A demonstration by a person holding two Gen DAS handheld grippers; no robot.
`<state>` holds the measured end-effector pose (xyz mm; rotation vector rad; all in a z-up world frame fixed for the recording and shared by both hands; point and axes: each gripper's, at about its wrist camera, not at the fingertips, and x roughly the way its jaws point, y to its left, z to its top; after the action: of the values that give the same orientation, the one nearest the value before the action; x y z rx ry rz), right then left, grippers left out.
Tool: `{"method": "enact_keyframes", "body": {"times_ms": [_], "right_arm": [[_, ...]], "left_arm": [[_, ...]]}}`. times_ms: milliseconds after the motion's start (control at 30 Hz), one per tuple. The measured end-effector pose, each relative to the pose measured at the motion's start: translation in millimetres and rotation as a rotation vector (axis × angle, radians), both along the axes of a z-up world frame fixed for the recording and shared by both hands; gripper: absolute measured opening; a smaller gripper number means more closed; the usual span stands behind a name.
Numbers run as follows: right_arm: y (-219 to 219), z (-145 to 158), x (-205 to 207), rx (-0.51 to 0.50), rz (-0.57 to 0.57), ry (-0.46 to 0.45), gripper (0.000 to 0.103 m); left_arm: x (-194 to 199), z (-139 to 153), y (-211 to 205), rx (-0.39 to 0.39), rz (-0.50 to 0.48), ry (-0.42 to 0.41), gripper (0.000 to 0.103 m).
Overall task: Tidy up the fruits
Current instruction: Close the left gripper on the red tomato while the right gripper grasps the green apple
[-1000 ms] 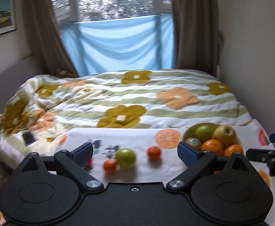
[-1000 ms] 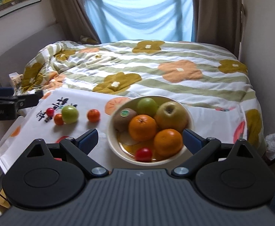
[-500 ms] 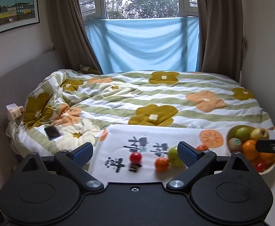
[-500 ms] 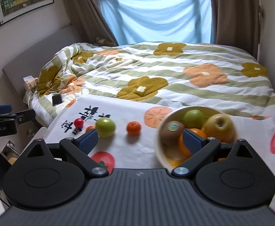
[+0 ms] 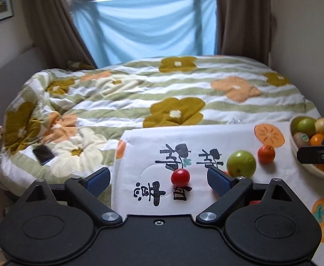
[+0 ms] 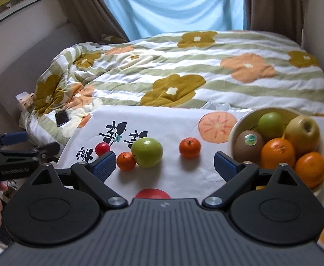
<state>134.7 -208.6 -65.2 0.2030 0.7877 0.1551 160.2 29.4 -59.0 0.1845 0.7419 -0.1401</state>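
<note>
I see a bed covered by a striped quilt with big flowers. A dark phone lies on the quilt at its left side. At the near end, a white printed cloth is spread over it. On the cloth sit a cherry tomato, two tangerines either side of a green apple, and at the right a bowl of fruit.

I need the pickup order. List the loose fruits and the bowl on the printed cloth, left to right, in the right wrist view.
Red tomato → small orange → green apple → second small orange → fruit bowl.
</note>
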Motion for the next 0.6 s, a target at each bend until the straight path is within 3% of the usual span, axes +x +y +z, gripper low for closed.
{"method": "enact_keyframes", "body": {"times_ms": [233,300,600], "right_arm": [[19.2,-23.6,28.8,0.071,-0.073,0.081,0.103],[22.6,-30.0,35.6,0.096,-0.099,0.101,0.103],[27.8,-52.3,60.0,0.158,-0.165,0.158,0.103]], "left_arm": [[38.6,-34.3,2.3,0.004,-0.092,0.085,0.084],[48.0,-43.6,1.6,0.003,-0.111,0.11,0.075],[71.3,-74.2,-5.4,-0.01,-0.175,0.199,0.059]]}}
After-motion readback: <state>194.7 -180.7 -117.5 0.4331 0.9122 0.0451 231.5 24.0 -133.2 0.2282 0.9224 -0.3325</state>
